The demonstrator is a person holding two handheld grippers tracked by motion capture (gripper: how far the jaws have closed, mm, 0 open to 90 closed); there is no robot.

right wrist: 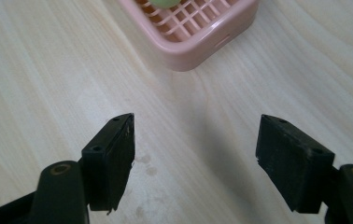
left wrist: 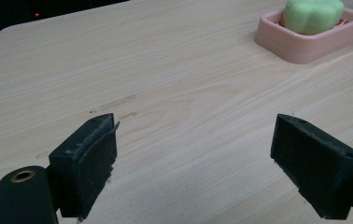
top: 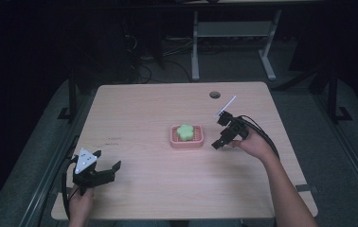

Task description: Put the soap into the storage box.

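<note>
Mid-table: pink dish point(top: 186, 137), long axis left-right, green soap point(top: 185, 131) inside; both tongs point(top: 106, 164) point(top: 219, 142) agape, empty.

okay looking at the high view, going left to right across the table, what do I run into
Left gripper, open, near the front left corner → pink soap dish with the green flower-shaped soap on it, at the middle → right gripper, open, just right of the dish.

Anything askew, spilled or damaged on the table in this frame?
Nothing stands out. The green soap sits in the pink tray, square on the table. Faint marks on the wood look like wear.
</note>
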